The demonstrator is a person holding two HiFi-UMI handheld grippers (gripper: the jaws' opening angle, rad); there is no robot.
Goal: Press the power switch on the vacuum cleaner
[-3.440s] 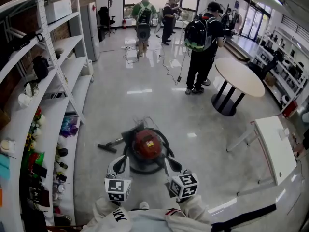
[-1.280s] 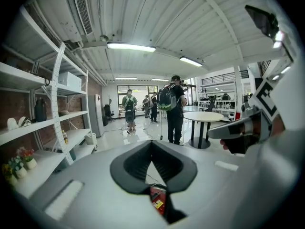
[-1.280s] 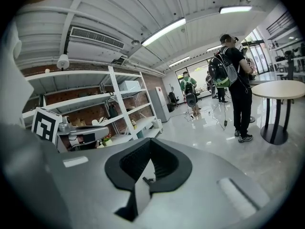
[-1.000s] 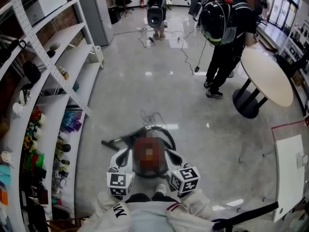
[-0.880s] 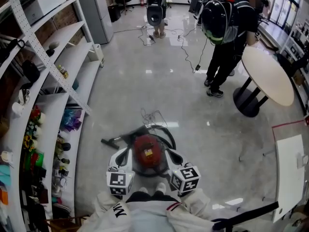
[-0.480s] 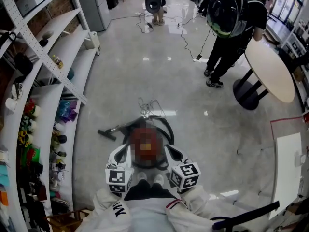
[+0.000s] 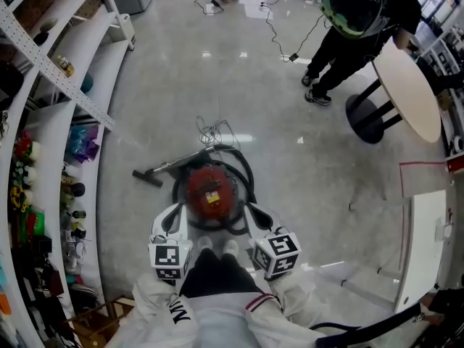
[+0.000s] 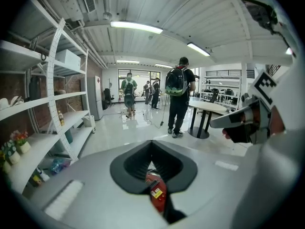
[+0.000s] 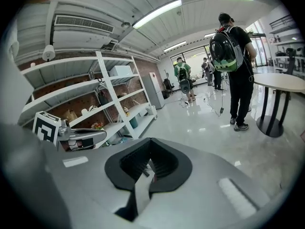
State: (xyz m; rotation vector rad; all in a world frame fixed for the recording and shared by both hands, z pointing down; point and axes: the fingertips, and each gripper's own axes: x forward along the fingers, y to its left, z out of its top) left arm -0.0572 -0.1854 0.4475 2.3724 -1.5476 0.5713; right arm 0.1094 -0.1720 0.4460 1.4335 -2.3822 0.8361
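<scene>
Head view: red vacuum cleaner [image 7: 210,191] sits on the floor [image 7: 290,165], between and just ahead of the left gripper [image 7: 172,220] and right gripper [image 7: 255,217]. Neither touches it. Its hose [image 7: 243,176] loops around the far side and the wand [image 7: 168,168] runs off ahead-left. Shoes [image 7: 215,246] stand just behind it. The switch is too small to make out.

Left gripper view: jaws closed to a thin slit, nothing held. The vacuum cleaner [image 8: 156,194] shows through the slit, below the gripper. The right gripper [image 8: 248,123] is off to the side.

Right gripper view: jaws together, holding nothing, pale floor behind. Shelves [image 9: 102,104] ahead-left, a person with a backpack [image 9: 236,66] far ahead-right.
</scene>
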